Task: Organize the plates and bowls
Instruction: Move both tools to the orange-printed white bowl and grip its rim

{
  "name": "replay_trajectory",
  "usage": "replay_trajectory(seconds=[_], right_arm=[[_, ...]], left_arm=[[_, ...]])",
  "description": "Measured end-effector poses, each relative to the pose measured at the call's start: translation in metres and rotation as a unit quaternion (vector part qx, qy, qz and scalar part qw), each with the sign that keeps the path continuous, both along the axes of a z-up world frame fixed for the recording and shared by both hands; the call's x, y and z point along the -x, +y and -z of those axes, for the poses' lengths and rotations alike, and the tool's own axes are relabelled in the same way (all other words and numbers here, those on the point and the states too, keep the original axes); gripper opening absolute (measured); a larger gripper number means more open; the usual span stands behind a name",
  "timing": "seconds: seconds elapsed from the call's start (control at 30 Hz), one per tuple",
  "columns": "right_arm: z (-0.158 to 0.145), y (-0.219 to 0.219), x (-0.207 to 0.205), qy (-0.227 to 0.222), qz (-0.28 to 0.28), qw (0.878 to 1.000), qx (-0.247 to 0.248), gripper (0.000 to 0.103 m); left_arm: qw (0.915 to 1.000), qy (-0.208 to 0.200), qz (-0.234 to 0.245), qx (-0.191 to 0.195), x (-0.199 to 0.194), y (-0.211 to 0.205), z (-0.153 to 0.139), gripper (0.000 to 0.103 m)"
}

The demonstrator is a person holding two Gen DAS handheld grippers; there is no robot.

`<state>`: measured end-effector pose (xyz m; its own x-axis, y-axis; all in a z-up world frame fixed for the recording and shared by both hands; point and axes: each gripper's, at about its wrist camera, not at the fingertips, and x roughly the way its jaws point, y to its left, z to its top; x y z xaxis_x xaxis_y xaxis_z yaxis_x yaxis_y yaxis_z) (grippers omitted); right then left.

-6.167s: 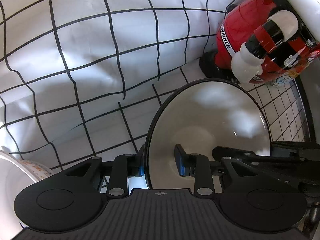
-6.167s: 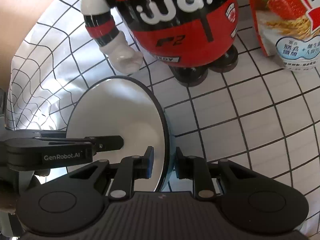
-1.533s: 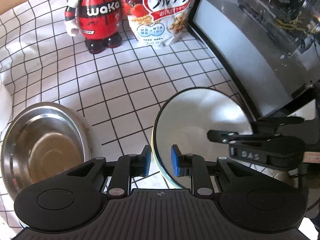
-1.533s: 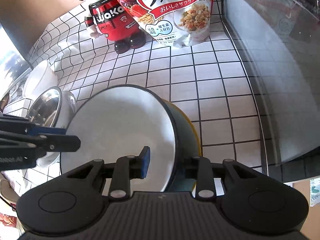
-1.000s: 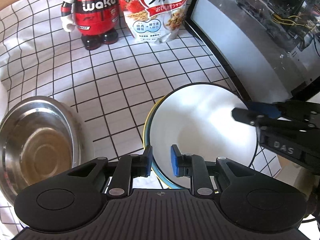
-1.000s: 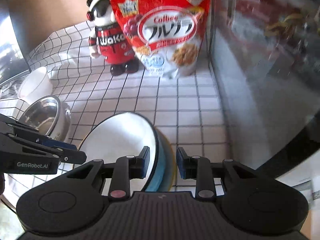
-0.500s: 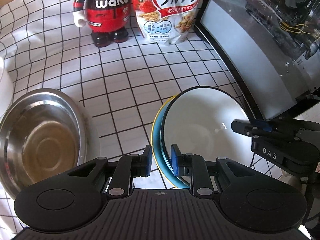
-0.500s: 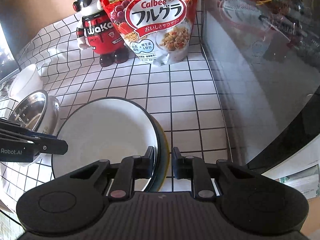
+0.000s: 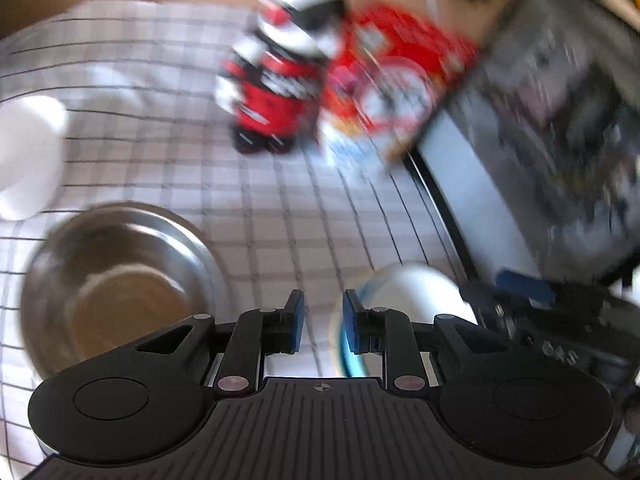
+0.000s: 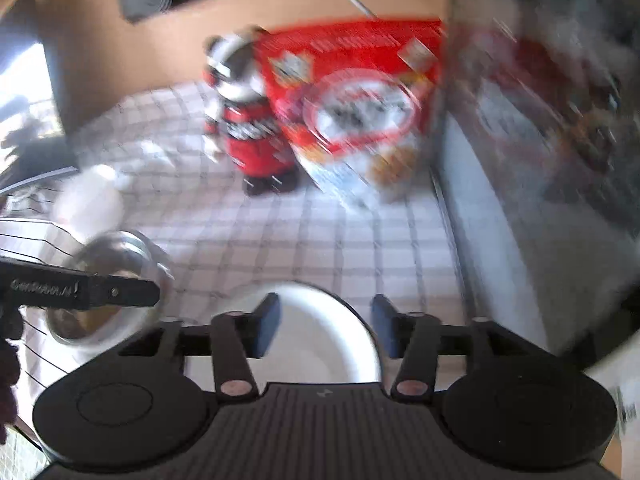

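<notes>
1. Both views are smeared with motion blur, so fine detail is lost in each.
2. The left gripper [image 9: 323, 322] has its jaws a small gap apart and opening; only the checked cloth [image 9: 280, 216] shows between them, and nothing is pinched.
3. In the left wrist view the white plate [image 9: 416, 292] lies just right of that gripper, its rim behind the right finger; a blue edge shows under it at its near left.
4. The right gripper [image 10: 326, 328] has its jaws spread and opening. The same plate [image 10: 320, 340] lies below and between its fingers, and the pads do not press on it.
5. The right wrist view does not show the blue edge under the plate.
6. A steel bowl [image 9: 116, 280] sits on the cloth at near left, well apart from the plate. The left wrist view looks into its hollow; in the right wrist view the bowl [image 10: 116, 256] is partly hidden behind the left gripper's finger.
7. A white bowl [image 9: 28, 156] stands farther left, beyond the steel one.
8. At the far side a red toy figure [image 9: 280, 92] stands just left of a red cereal bag [image 9: 400, 92].
9. A dark glass-fronted cabinet [image 9: 560, 140] borders the cloth on the right.
</notes>
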<state>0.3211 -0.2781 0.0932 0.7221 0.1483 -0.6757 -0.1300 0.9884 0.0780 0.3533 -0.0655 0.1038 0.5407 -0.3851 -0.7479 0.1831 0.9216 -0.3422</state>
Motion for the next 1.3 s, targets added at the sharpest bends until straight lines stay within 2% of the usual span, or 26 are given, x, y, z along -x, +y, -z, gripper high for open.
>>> replay_trajectory(seconds=[0.07,0.13,0.2,0.27,0.37,0.4,0.5,0.57,0.6,0.67,0.73,0.8,0.9,1.0,1.07,1.13,1.23,1.3], right_arm=[[-0.007,0.018,-0.008,-0.009,-0.019,1.0,0.0,0.055],[-0.011,0.04,-0.019,-0.011,-0.035,0.999,0.003,0.056],[-0.012,0.067,-0.033,-0.009,-0.048,0.999,0.012,0.056],[-0.013,0.096,-0.046,-0.006,-0.063,0.998,0.02,0.056],[-0.014,0.142,-0.072,0.018,-0.095,0.995,0.017,0.056],[-0.014,0.157,-0.082,0.033,-0.105,0.994,0.007,0.056],[-0.011,0.201,-0.119,0.076,-0.122,0.989,-0.019,0.056],[-0.006,0.233,-0.145,0.09,-0.116,0.989,-0.019,0.056],[-0.004,0.249,-0.16,0.095,-0.112,0.989,-0.018,0.056],[0.002,0.273,-0.186,0.114,-0.11,0.987,-0.023,0.056],[0.014,0.293,-0.215,0.141,-0.108,0.983,-0.035,0.056],[0.031,0.31,-0.237,0.161,-0.102,0.981,-0.037,0.056],[0.062,0.323,-0.265,0.189,-0.087,0.977,-0.039,0.056],[0.097,0.331,-0.282,0.237,-0.064,0.968,-0.056,0.055],[0.114,0.331,-0.285,0.269,-0.049,0.959,-0.075,0.048],[0.12,0.33,-0.283,0.286,-0.049,0.953,-0.091,0.028],[0.111,0.329,-0.27,0.279,-0.056,0.954,-0.088,0.022],[0.098,0.325,-0.259,0.267,-0.059,0.958,-0.085,0.022]], left_arm=[[0.9983,-0.022,-0.048,0.024,0.0,0.031,-0.007,0.024],[0.9929,-0.041,-0.103,0.043,-0.002,0.069,-0.016,0.024],[0.9832,-0.06,-0.164,0.054,-0.004,0.113,-0.023,0.024],[0.9697,-0.067,-0.229,0.052,-0.008,0.161,-0.024,0.024],[0.9522,-0.039,-0.299,0.047,-0.022,0.225,-0.016,0.025],[0.9487,-0.03,-0.311,0.05,-0.026,0.24,-0.012,0.025],[0.943,0.01,-0.326,0.068,-0.052,0.281,0.005,0.025],[0.9394,0.041,-0.328,0.093,-0.072,0.3,0.018,0.025],[0.9387,0.045,-0.324,0.108,-0.083,0.306,0.022,0.025],[0.943,0.045,-0.311,0.11,-0.103,0.312,0.026,0.025],[0.9516,0.044,-0.291,0.089,-0.123,0.311,0.028,0.025],[0.9565,0.052,-0.28,0.062,-0.14,0.31,0.035,0.025],[0.9581,0.074,-0.273,0.046,-0.156,0.309,0.056,0.025],[0.9601,0.095,-0.259,0.047,-0.158,0.312,0.073,0.025],[0.9628,0.106,-0.243,0.05,-0.162,0.309,0.083,0.025],[0.9652,0.117,-0.229,0.05,-0.166,0.306,0.09,0.025],[0.9644,0.126,-0.228,0.049,-0.167,0.304,0.096,0.023],[0.9623,0.132,-0.23,0.06,-0.164,0.305,0.094,0.021]])
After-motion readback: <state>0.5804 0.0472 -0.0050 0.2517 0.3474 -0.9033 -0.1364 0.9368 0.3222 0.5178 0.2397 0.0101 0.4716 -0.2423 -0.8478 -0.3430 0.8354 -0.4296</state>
